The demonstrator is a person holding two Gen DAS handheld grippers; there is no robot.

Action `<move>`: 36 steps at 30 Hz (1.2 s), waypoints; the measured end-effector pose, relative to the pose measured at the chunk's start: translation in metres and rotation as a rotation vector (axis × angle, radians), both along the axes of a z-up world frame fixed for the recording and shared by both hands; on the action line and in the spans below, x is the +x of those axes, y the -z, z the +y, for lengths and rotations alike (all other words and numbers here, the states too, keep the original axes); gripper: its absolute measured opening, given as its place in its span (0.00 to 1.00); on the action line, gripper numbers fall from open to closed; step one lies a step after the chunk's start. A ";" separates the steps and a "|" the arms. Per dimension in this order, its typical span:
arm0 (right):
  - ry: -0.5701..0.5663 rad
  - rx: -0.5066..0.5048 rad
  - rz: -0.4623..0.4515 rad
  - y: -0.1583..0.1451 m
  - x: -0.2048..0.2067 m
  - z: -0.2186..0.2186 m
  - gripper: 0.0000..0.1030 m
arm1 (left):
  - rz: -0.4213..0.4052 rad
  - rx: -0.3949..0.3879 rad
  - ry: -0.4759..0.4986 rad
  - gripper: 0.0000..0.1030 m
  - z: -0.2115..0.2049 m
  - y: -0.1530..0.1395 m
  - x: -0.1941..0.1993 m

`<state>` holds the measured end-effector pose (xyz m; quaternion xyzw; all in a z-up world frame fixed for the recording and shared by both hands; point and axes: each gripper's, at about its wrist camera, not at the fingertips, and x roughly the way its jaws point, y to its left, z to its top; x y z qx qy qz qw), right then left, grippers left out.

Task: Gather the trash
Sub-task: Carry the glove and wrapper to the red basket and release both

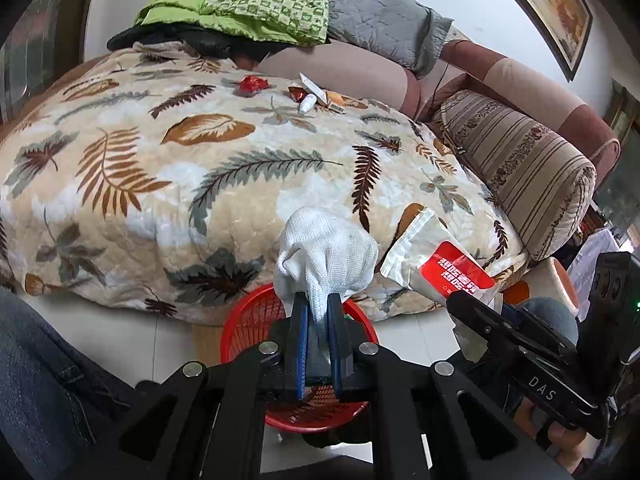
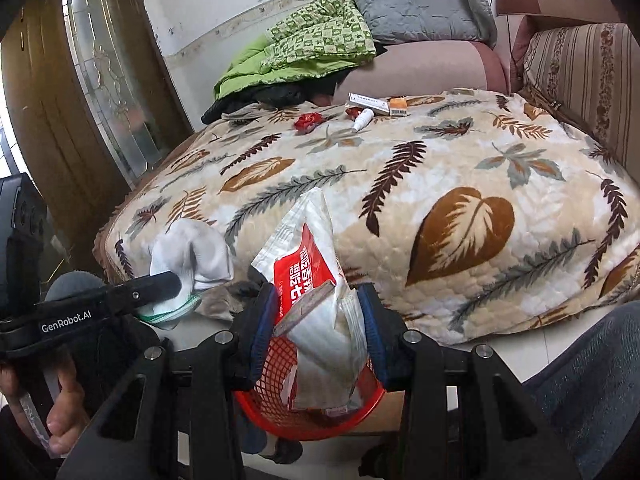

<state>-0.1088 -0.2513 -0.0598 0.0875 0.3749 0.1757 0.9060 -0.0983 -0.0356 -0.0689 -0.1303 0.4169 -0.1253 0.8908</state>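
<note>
**Sock and wrapper held over the red basket**

In the left wrist view, the left gripper [image 1: 318, 308] is seen nearly closed, its blue pads pinched on a white sock [image 1: 326, 256] that bunches up at 12 o'clock from the fingertips. Directly beneath it a red basket [image 1: 244, 320] stands on the pale floor. At 3 o'clock the right gripper [image 1: 472, 300] is seen holding a white and red wrapper [image 1: 436, 264].

In the right wrist view, the right gripper [image 2: 316, 300] is partly open, and the wrapper [image 2: 316, 264] is clamped between its pads together with a thin brown strip [image 2: 306, 306]. The lower end of the wrapper hangs into the basket [image 2: 280, 360]. The left gripper [image 2: 176, 280] with the sock [image 2: 192, 252] is seen at 9 o'clock.

Beyond the basket a sofa is covered by a leaf-patterned blanket [image 1: 180, 168]. At its far edge, toward 12 o'clock, more litter is left: a crumpled red wrapper [image 1: 252, 83], a small white bottle [image 1: 307, 103] and a flat box [image 1: 314, 87]. A green quilt [image 1: 256, 8] and a grey cushion [image 1: 380, 20] are piled behind.
</note>
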 end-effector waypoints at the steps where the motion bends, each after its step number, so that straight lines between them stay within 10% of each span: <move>1: -0.001 -0.002 0.002 0.001 0.000 0.001 0.40 | 0.006 -0.005 -0.002 0.07 0.001 0.001 0.001; 36: 0.008 0.001 0.023 0.011 0.002 0.005 0.43 | 0.047 -0.012 0.006 0.11 0.001 0.008 0.006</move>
